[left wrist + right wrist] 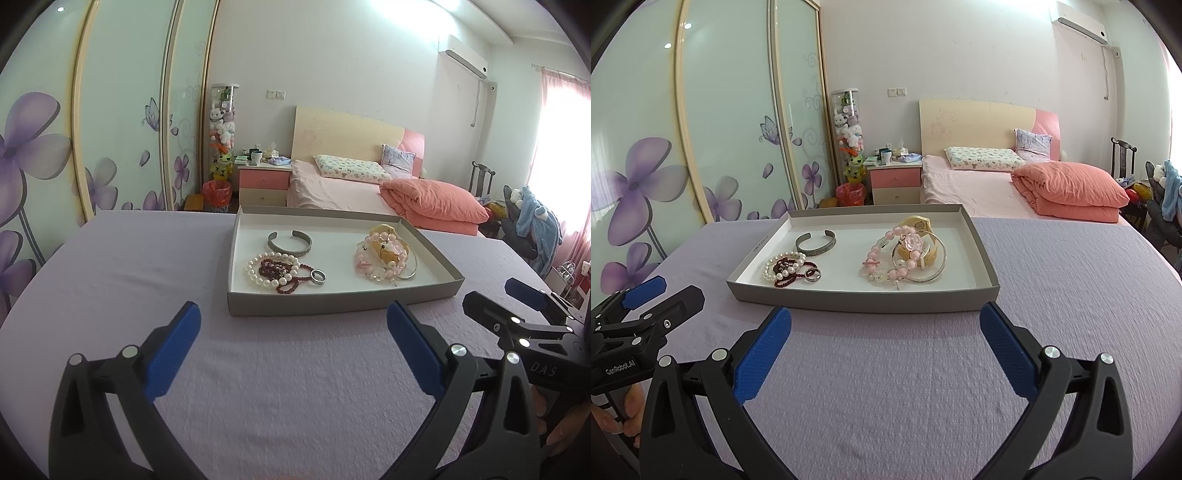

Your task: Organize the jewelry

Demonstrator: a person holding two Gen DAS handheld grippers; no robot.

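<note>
**Both claws spread wide, short of the jewelry tray**

Left wrist view: the left claw (293, 325) hangs over the lavender cloth-covered table (110, 266), its blue-padded fingers (173, 354) spread wide and holding nothing. Just ahead lies the shallow grey cardboard tray with a white floor (343, 299). In its left half sit a grey metal open cuff bracelet (290, 243), a white pearl bracelet (271, 271) tangled with dark red beads, and a silver ring (318, 277). The right half holds a heap of pink bead bracelets and bangles (384, 256). The right claw (506, 295) shows at the far right, also spread.

Right wrist view: the right claw (886, 325) is spread wide and empty, with the tray (871, 299) just ahead of its tips. The pink heap (908, 254) lies straight ahead, the cuff (816, 243) further left. The left claw (665, 291) shows at the left edge.
</note>
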